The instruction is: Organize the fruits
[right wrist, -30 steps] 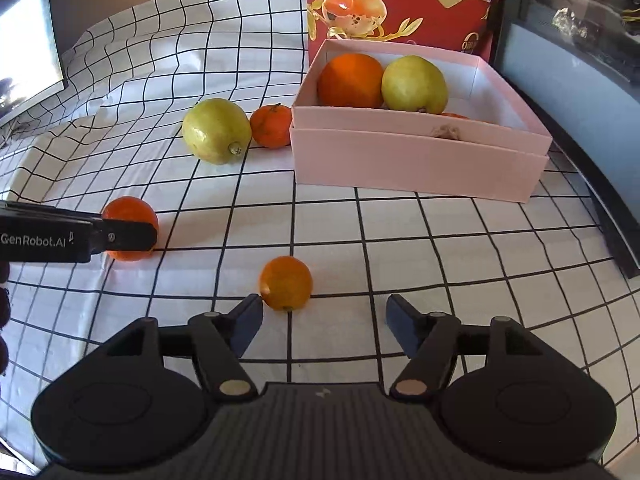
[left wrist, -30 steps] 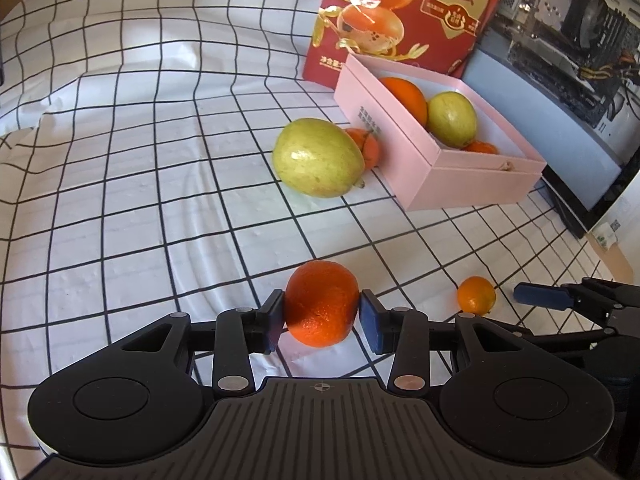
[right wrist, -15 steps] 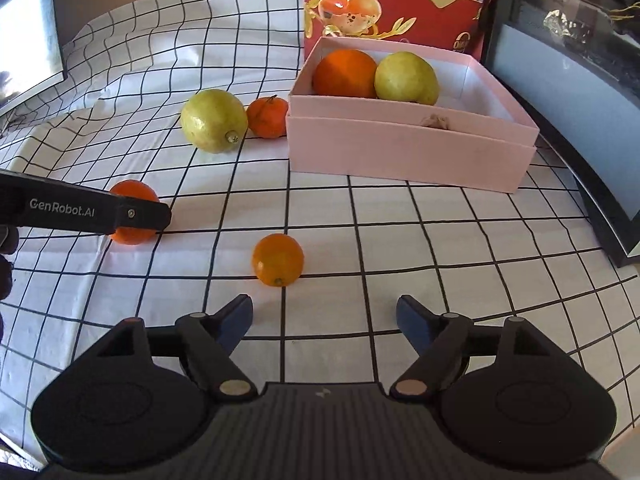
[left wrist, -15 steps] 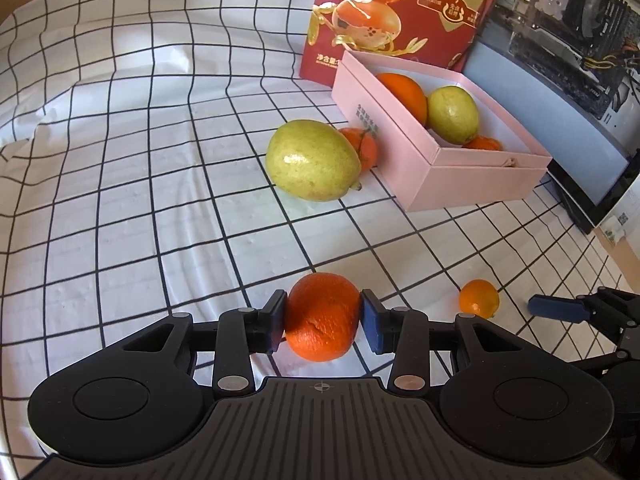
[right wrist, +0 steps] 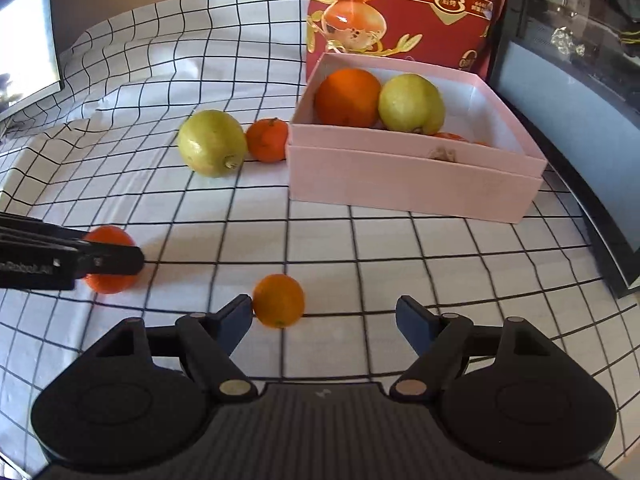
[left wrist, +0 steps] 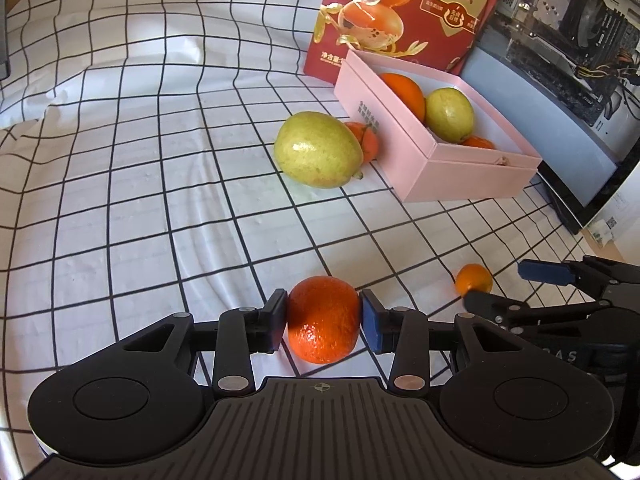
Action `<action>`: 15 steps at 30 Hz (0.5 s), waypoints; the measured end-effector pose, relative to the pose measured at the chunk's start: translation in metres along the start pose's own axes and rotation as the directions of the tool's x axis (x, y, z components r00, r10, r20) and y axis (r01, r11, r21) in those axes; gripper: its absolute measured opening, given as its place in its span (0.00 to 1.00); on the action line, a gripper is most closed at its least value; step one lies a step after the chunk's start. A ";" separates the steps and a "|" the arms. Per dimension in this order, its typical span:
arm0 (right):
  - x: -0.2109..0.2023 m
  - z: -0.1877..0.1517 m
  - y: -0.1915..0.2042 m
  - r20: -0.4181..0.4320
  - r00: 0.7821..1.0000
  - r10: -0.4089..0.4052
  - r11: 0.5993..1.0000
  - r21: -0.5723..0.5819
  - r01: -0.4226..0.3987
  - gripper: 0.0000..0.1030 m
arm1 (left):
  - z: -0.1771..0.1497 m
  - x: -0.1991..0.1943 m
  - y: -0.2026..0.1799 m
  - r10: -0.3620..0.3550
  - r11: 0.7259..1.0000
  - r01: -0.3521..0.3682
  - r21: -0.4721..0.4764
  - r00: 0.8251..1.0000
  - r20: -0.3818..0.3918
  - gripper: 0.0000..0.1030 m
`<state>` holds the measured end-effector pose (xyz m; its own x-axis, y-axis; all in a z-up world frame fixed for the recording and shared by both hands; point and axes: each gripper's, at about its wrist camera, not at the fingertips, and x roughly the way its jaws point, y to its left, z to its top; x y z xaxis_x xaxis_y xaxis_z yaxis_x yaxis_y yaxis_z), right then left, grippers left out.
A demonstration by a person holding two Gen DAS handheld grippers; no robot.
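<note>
My left gripper (left wrist: 323,318) is shut on an orange tangerine (left wrist: 323,319) low over the checked cloth; it also shows in the right wrist view (right wrist: 106,258). My right gripper (right wrist: 324,316) is open, with a small orange (right wrist: 279,300) just inside its left finger on the cloth; the small orange also shows in the left wrist view (left wrist: 474,280). A pink box (right wrist: 412,184) holds a big orange (right wrist: 347,97), a green pear (right wrist: 411,102) and smaller oranges. Outside its left wall lie a green pear (right wrist: 211,143) and a tangerine (right wrist: 267,140).
A red gift bag (right wrist: 404,12) stands behind the box. A dark screen and computer parts (left wrist: 560,60) line the right edge. A monitor (right wrist: 24,60) stands at far left. The cloth (left wrist: 120,200) is wrinkled at the left.
My right gripper has moved forward, so the small orange now lies beside its left finger. My left gripper stays shut on the tangerine, its view shifting slightly.
</note>
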<state>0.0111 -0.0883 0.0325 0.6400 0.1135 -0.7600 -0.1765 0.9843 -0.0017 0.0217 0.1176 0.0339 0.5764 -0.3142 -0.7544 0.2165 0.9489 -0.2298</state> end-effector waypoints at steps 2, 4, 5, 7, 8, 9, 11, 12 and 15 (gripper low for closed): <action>-0.001 -0.002 -0.006 -0.005 1.000 -0.010 1.000 0.006 0.010 0.77 | 0.000 -0.001 0.000 -0.002 1.000 0.002 -0.003 1.000 -0.002 0.42; -0.003 -0.005 -0.013 -0.006 1.000 -0.022 1.000 0.021 0.022 0.77 | -0.001 -0.002 0.000 -0.001 1.000 0.001 -0.006 1.000 -0.003 0.42; -0.003 -0.006 -0.016 -0.009 1.000 -0.027 0.999 0.033 0.028 0.77 | -0.001 -0.002 0.000 0.000 1.000 0.000 -0.006 1.000 -0.003 0.43; -0.003 -0.007 -0.020 -0.010 1.000 -0.021 0.999 0.049 0.021 0.76 | -0.002 -0.003 -0.001 0.003 1.000 -0.003 -0.005 1.000 -0.004 0.42; -0.002 -0.007 -0.021 -0.010 1.000 -0.004 0.998 0.055 0.005 0.72 | -0.002 -0.003 -0.002 0.004 1.000 -0.004 -0.004 1.000 -0.005 0.42; -0.002 -0.006 -0.021 -0.011 1.000 0.019 0.998 0.057 -0.019 0.68 | -0.003 -0.004 -0.002 0.007 1.000 -0.007 -0.002 1.000 -0.005 0.42; 0.001 -0.004 -0.017 -0.011 0.998 0.063 0.997 0.049 -0.062 0.55 | -0.004 -0.005 -0.003 0.008 1.000 -0.008 0.002 1.000 -0.008 0.42; 0.002 -0.003 -0.014 -0.011 0.997 0.075 0.996 0.042 -0.074 0.55 | -0.004 -0.005 -0.003 0.008 1.000 -0.008 0.004 1.000 -0.010 0.42; 0.007 0.000 -0.004 -0.001 0.997 0.079 0.997 0.011 -0.079 0.53 | -0.006 -0.006 -0.004 0.004 1.000 -0.004 0.010 1.000 -0.019 0.43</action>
<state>0.0158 -0.0912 0.0274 0.6235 0.1910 -0.7581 -0.2186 0.9736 0.0655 0.0122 0.1160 0.0356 0.5622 -0.3094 -0.7670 0.2221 0.9498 -0.2203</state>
